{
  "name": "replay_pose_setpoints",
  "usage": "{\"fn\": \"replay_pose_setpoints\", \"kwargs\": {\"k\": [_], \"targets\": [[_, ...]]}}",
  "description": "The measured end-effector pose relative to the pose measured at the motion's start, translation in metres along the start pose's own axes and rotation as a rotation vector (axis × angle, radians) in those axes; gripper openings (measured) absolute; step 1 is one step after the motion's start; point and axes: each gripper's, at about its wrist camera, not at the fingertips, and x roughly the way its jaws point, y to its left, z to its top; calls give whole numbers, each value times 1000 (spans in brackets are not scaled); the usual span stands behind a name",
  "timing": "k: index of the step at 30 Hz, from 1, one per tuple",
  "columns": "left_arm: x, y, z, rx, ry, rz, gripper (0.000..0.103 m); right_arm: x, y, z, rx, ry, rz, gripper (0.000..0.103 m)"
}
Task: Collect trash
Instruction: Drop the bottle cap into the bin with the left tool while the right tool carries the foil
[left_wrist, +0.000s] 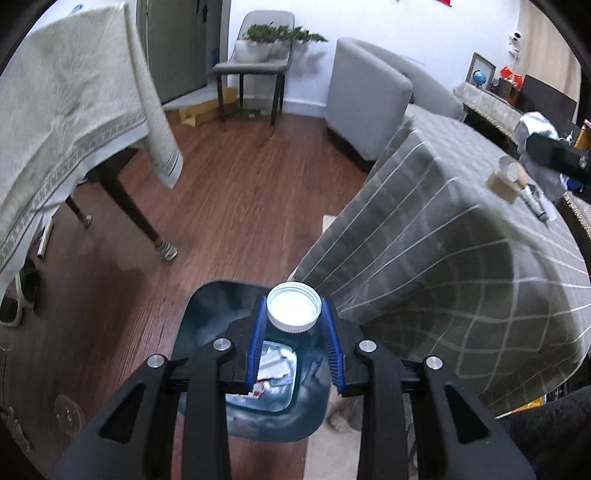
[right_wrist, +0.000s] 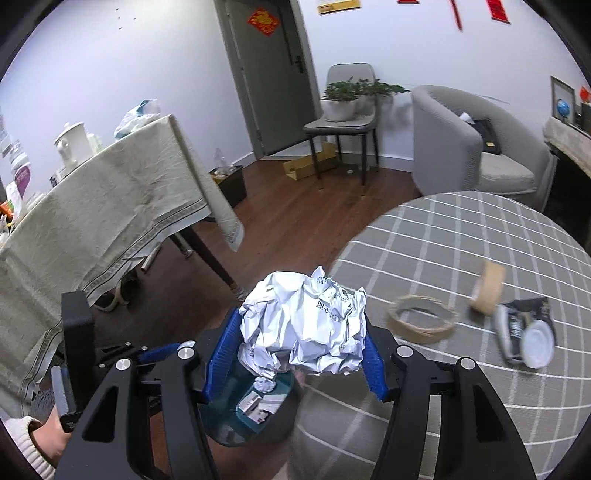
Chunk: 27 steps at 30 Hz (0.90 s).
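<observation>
A: Trash first. White ribbed bottle cap (left_wrist: 293, 308), open side toward the lens, held directly over the dark teal bin (left_wrist: 207, 314). Left hand-held gripper (left_wrist: 293, 325) points steeply down; its blue pads (left_wrist: 258, 334) press the cap's rim from both sides, so it is clamped on the cap.

B: And the other side?

A: Crumpled paper ball (right_wrist: 306, 325), white with printed characters on one fold, bulky and heavily creased. Right hand-held gripper (right_wrist: 295, 354) is clamped on it, blue fingers (right_wrist: 221, 354) bearing on its flanks. It hangs above the bin (right_wrist: 240, 424), at the edge of the round surface (right_wrist: 461, 236).

B: Bin contents?

A: Small paper scraps and a little wad at the bottom, seen from both wrists. The bin stands on the wood floor (left_wrist: 229, 192), just beside the round surface's grey checked cloth.

B: What is left on the surface?

A: Flat tape ring (right_wrist: 421, 321) lying down, a second tape roll (right_wrist: 487, 288) on its edge, blurred, and next to it a dark wrapper (right_wrist: 524, 321) with a white disc (right_wrist: 537, 343) touching it.

B: Further out?

A: Cream-clothed table (right_wrist: 110, 206) to the left, grey chair (right_wrist: 347, 122) carrying potted plants by the wall, and a grey armchair (right_wrist: 480, 147).
</observation>
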Motion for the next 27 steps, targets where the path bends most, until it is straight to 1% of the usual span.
{"fn": "replay_pose_setpoints", "kwargs": {"k": [5,10,18,22,27], "targets": [[13,27,-11,-37,66,10,32,19,25,1,-28,26,32,60],[29,49,-24,-64,150,16,32,42,51,-1,-62,64,60,61],[54,69,-41,-101,234,-5,32,77,90,-10,-108,126,92,60],[67,72,-47,-106,274,-15,32,89,98,-11,-112,145,95,60],[83,82,-57,-119,333,-4,33,104,103,-15,-114,177,93,60]]}}
